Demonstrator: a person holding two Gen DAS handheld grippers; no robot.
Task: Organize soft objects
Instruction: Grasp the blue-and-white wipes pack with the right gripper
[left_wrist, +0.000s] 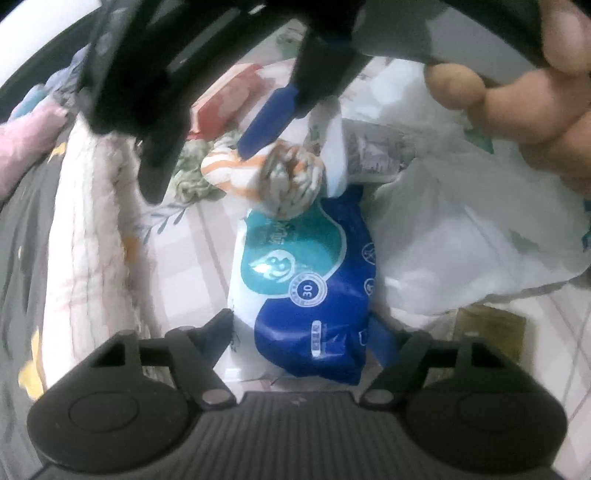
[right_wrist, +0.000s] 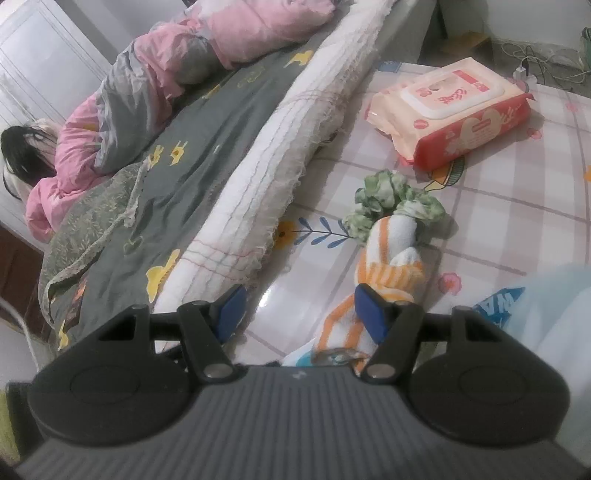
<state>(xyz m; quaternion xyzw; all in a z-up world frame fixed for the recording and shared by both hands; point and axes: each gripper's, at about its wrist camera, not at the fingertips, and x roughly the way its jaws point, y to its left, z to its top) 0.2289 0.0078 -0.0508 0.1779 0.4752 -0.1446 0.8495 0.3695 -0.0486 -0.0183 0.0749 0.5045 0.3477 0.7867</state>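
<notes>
In the left wrist view my left gripper (left_wrist: 303, 325) is shut on a blue and teal wipes pack (left_wrist: 306, 291), one finger on each side of it. A carrot-shaped soft toy (left_wrist: 266, 177) with orange stripes lies at the pack's far end. My right gripper (left_wrist: 207, 170) hangs open above it, its blue pad (left_wrist: 267, 120) just over the toy. In the right wrist view the right gripper (right_wrist: 301, 314) is open over the toy (right_wrist: 391, 254), whose green leafy top (right_wrist: 391, 199) points away. The right fingertip (right_wrist: 369, 314) is against the toy's striped body.
A red and pink wipes pack (right_wrist: 454, 118) lies further back on the checked sheet (right_wrist: 517, 206). A white fringed blanket (right_wrist: 280, 173) and a grey quilt (right_wrist: 155, 192) with pink bedding (right_wrist: 221, 37) lie to the left. A white plastic bag (left_wrist: 461, 236) sits right of the blue pack.
</notes>
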